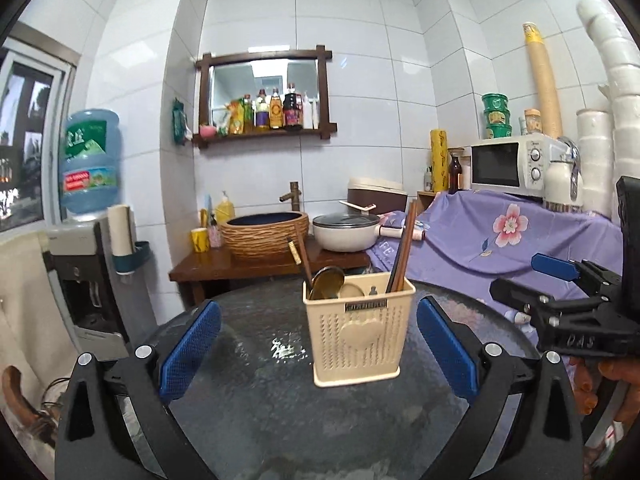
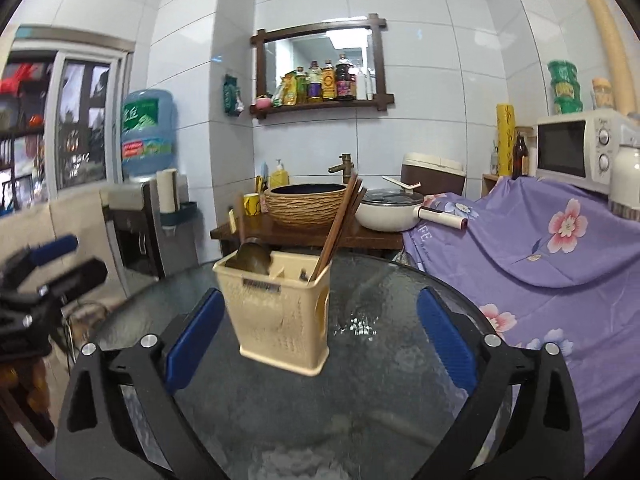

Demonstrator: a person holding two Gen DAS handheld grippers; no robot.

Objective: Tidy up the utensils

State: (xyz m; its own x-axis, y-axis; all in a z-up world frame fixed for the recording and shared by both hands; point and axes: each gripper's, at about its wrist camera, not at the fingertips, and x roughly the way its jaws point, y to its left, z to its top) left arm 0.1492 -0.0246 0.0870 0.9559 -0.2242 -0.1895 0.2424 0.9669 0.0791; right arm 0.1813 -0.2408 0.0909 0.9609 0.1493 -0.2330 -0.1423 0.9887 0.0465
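Judging by both views, sorting looks near done or between picks: no loose utensil shows on the round glass table (image 1: 256, 420), and neither tong carries anything.

Left gripper (image 1: 318, 354): jaws spread wide, nothing btwn the blue pads (image 1: 188, 350), hovering just short of the cream utensil holder (image 1: 356, 336). Right gripper (image 2: 320, 350): also wide apart, empty; holder (image 2: 280, 316) sits btwn its pads but not touched. In the left view the right gripper (image 1: 520, 284) hangs off the table's right edge, apart from the holder, and looks spread there too.

Holder stands upright near the table's middle, a bit toward the far edge. Inside:
- chopsticks (image 1: 402, 256): a dark bundle leaning in the right compartment; exact no. can't tell, several sticks fan out at the top in the right view (image 2: 340, 224).
- 1 metal spoon (image 1: 326, 282), bowl up, left compartment.
- 1 brown-handled utensil (image 1: 300, 258) beside it, type unclear.
- 1 pale rounded piece (image 1: 351, 291) in the middle section, prob. a spoon; can't be sure.

Count: 1 holder, 2 grippers, 1 table.

Next move, my guess: if more utensils lie out of frame, one tong must go fetch them; else maybe straighten the leaning chopsticks w/o tipping the light plastic holder, w/ the other tong steadying its wall.
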